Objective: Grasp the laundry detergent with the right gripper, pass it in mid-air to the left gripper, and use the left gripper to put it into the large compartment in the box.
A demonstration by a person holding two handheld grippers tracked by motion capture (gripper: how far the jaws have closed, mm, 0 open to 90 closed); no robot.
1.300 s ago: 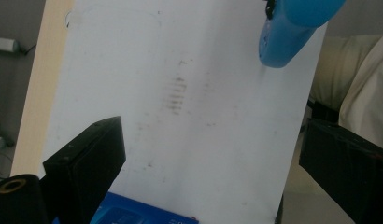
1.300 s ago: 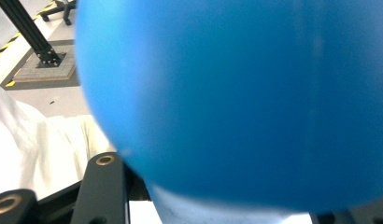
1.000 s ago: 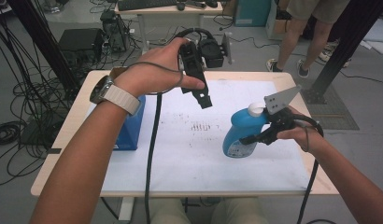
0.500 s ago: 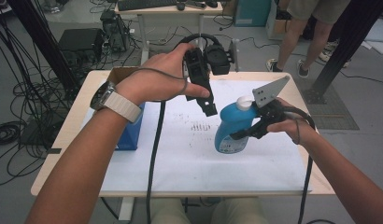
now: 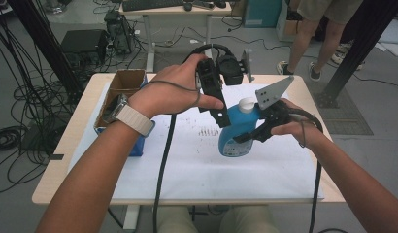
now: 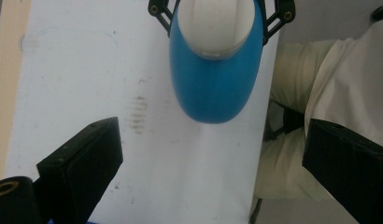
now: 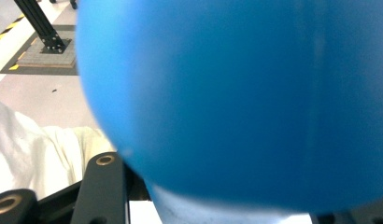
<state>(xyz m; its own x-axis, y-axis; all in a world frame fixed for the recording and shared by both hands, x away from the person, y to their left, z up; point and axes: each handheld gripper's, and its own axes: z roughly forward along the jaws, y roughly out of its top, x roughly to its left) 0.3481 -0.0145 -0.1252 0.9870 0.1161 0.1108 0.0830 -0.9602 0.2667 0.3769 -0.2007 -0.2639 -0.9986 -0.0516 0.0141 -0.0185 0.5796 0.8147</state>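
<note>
Blue bottle (image 5: 238, 131) carried leftward across the white sheet (image 5: 187, 165) since the earlier frames, now standing slightly tilted near the sheet's middle, just right of the dark smudge marks (image 5: 208, 131). One bottle, with one white cap (image 5: 245, 103) uppermost. Clamped at the body by the right gripper (image 5: 257, 130), jaws closed on its right flank; blue surface pressed close against that gripper's camera (image 7: 236, 102). Presumably steadied so for work on the cap. Left gripper (image 5: 217, 109) brought in from the bottle's upper left, poised just above the cap, jaws spread wide and empty (image 6: 213, 154), probably lining up to close around cap or neck. Left of the bottle, at the sheet's edge, one open cardboard box (image 5: 120, 90). Beyond the table (image 5: 61, 155), one bystander's legs (image 5: 308, 43).
</note>
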